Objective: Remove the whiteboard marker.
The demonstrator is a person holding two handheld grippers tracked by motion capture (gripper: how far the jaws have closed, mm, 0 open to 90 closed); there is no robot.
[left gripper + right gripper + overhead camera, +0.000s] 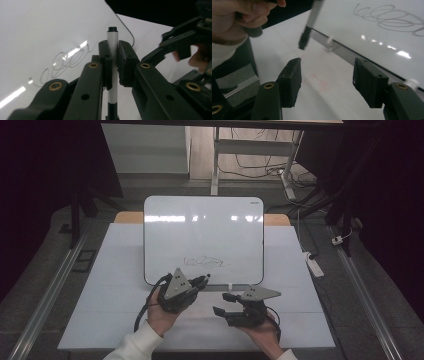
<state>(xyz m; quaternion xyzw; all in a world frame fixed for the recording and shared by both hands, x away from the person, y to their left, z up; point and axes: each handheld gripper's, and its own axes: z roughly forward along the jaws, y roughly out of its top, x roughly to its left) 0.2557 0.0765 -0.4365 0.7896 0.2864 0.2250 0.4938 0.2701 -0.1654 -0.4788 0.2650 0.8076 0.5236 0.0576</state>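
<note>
Marker (112,50), light, stiff and smooth-barrelled, sits clamped mid-barrel in the left gripper (197,282) just before the scribbled whiteboard (200,225) on the bench (100,320); the right gripper (222,304) waits alongside, jaws apart, seemingly best placed to take its dark end.

a marker (112,50) with a white barrel and black ends sits clamped between the two black pads, its barrel running up past them with a small black end on top. in the high view the marker (202,280) pokes toward the lower edge of the whiteboard (203,227). the whiteboard is white, glossy, rounded at the corners, propped tilted on the table, with a looping scribble (206,262) near its bottom.
</note>
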